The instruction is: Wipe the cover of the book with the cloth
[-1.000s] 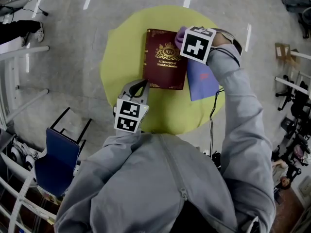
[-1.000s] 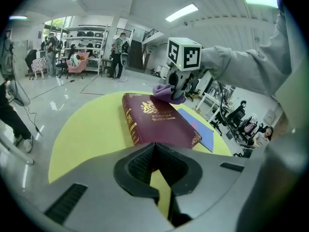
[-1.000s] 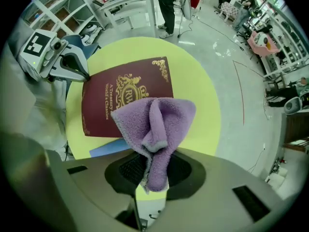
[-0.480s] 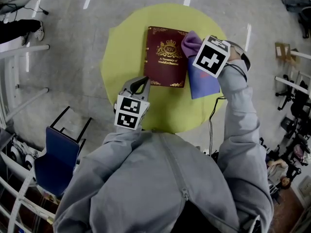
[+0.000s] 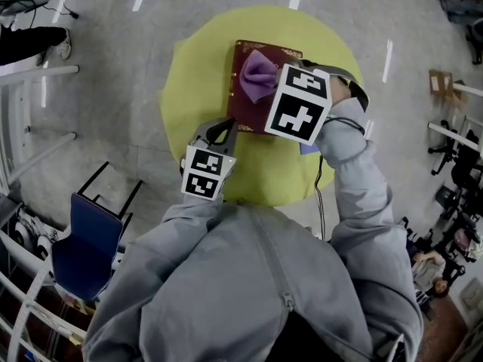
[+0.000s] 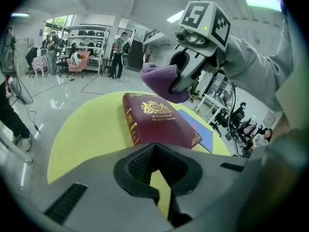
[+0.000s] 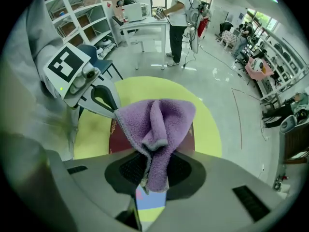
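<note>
My right gripper is clamped on the crumpled purple terry cloth; the fabric is pinched between the jaws and bunches up in front of them in a loose fold. My left gripper has its jaws drawn together at the tips with nothing between them, only a sliver of tabletop showing through the gap behind.

The dark red hardback book with gold lettering lies flat and closed on the round yellow-green table, cover up; a thin blue booklet lies just beside it on my right. My left jaws sit just at the book's near corner — I cannot tell whether they touch it.

From the left gripper view, the cloth hangs in the air over the far part of the cover, clear of it; so at this moment no wiping contact is being made. I judge the task to be in its working stage: the cloth is in hand and over the right thing, but it has yet to be pressed down and drawn across; nothing on the cover tells me how much of it has been wiped — it looks uniformly clean and dry.
</note>
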Demonstrator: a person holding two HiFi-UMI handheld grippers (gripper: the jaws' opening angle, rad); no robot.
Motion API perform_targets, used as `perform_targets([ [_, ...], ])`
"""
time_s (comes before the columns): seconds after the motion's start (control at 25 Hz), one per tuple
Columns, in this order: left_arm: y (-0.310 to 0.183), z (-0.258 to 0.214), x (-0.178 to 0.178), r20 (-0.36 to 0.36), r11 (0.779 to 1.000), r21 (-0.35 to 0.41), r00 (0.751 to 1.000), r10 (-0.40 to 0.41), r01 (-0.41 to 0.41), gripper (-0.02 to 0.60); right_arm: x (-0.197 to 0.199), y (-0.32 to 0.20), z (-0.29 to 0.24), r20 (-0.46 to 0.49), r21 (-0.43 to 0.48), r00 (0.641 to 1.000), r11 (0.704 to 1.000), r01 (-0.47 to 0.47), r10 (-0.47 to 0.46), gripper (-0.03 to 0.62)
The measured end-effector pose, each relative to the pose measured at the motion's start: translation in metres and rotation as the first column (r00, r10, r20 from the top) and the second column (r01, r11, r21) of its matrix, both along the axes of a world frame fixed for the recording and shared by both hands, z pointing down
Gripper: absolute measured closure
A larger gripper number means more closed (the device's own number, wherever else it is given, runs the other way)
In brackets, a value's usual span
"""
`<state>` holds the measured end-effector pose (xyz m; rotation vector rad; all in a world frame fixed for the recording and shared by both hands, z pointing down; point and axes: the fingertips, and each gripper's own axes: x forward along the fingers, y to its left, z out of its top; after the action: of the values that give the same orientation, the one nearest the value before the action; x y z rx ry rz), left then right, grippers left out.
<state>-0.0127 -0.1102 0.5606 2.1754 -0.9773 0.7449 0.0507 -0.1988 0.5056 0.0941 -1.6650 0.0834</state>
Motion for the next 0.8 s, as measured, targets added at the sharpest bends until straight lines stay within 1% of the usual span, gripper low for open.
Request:
perform_targets([
  [0.16,-0.001,0.0,-0.002,0.001,1.0,0.001,1.0,-0.004,0.004,0.563,-0.027,0.0,0.01,0.018,-0.022,0.999,0.999,0.033,-0.033,0.493],
  [0.28,-0.001,0.0,-0.002,0.001,1.0,0.0,1.0,-0.007,0.007,0.563,-0.042,0.004,0.021,0.012,-0.044,0.998,0.997,0.064,-0.064,0.493],
  [0.52,-0.003,0.0,-0.002,0.003,1.0,-0.001,1.0,-0.01,0.01,0.563,-0.053,0.007,0.045,-0.064,-0.073,0.991,0.991,0.109,-0.114,0.493],
  [0.8,-0.002,0.001,-0.003,0.002,1.0,-0.004,1.0,-0.015,0.015,0.563,-0.054,0.005,0.052,-0.137,-0.115,0.981,0.986,0.121,-0.137,0.493],
])
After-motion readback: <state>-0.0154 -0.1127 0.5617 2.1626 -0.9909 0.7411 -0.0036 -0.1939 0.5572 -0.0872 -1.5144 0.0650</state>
